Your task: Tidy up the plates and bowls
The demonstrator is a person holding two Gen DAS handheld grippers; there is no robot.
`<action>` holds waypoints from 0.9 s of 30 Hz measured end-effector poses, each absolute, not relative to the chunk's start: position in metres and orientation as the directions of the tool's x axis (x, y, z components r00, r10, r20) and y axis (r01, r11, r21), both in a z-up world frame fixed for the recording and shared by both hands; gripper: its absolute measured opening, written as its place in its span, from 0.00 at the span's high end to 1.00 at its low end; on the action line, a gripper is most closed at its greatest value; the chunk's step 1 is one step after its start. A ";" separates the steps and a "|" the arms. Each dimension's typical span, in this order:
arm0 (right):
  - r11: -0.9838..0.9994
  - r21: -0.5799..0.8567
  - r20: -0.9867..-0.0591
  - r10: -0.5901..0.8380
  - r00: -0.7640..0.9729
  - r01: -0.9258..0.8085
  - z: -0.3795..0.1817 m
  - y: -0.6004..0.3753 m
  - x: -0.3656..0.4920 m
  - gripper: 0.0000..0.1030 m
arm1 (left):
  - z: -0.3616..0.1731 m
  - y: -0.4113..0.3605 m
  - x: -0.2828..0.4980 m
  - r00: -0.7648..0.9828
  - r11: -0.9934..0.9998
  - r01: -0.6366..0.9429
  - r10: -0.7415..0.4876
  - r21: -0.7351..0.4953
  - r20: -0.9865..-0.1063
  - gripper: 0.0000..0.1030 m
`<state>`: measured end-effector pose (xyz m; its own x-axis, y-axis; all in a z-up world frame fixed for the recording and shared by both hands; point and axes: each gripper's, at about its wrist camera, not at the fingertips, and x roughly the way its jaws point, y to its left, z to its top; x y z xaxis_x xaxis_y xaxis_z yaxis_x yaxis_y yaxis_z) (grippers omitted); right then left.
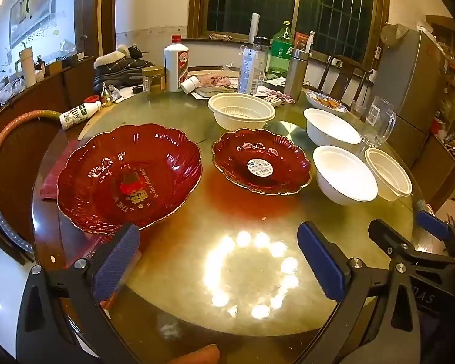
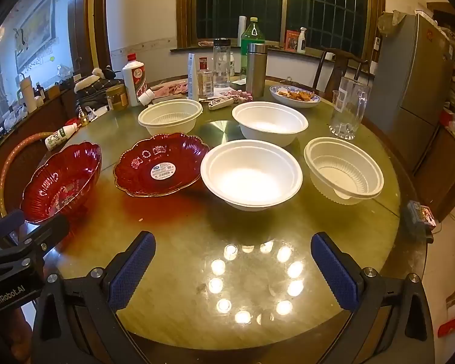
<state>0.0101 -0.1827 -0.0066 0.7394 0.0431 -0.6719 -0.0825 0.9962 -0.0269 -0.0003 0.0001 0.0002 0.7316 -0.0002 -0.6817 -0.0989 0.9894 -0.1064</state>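
I have both tools hanging over the near edge of the round, glass-topped wooden table (image 2: 364, 230), each tipped down toward it. My left gripper (image 1: 218, 261) has its 2 blue-padded fingers (image 1: 115, 264) spread fully apart and gripping nothing; only bare tabletop and the glare of the ceiling lamp sit between them. The large scalloped red glass plate with gold lettering (image 1: 127, 179) lies just beyond the left finger, its near rim close to that pad's tip, though I cannot tell from this angle whether they touch. The smaller scalloped red glass plate with a white sticker (image 1: 261, 162) lies farther out, ahead of the gap and well apart from both pads. My right gripper (image 2: 232, 267) is likewise spread wide and empty, over bare table. Ahead of its gap sits the plain white foam bowl (image 2: 251, 174), apart from both pads, with the small red plate touching or just beside its left rim. A 2nd white foam bowl (image 2: 270, 123) stands behind it. A ribbed cream plastic bowl (image 2: 342, 170) rests beyond the right finger, tilted toward me, and another ribbed cream plastic bowl (image 2: 170, 116) stands at the back left. In the right view the large red plate sits far left, beside the left tool's frame.
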 end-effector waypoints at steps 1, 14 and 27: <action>0.996 -0.025 -0.673 0.045 0.738 -0.083 -0.007 -0.183 0.010 0.00 | 0.000 0.000 -0.001 0.732 0.990 -0.097 -0.001 -0.106 -0.681 0.00; 0.997 -0.013 -0.680 0.051 0.731 -0.081 -0.003 -0.187 0.012 0.00 | -0.001 -0.011 -0.001 0.734 0.994 -0.051 -0.027 -0.095 -0.679 0.00; 0.998 0.001 -0.676 0.052 0.735 -0.069 -0.006 -0.190 0.008 0.00 | -0.004 -0.016 0.000 0.728 0.995 -0.038 -0.033 -0.088 -0.685 0.00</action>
<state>0.0084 -0.1904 -0.0061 0.7348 0.0518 -0.6763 -0.0695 0.9976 0.0010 0.0000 -0.0165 -0.0040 0.7281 -0.0330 -0.6847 -0.0375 0.9954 -0.0879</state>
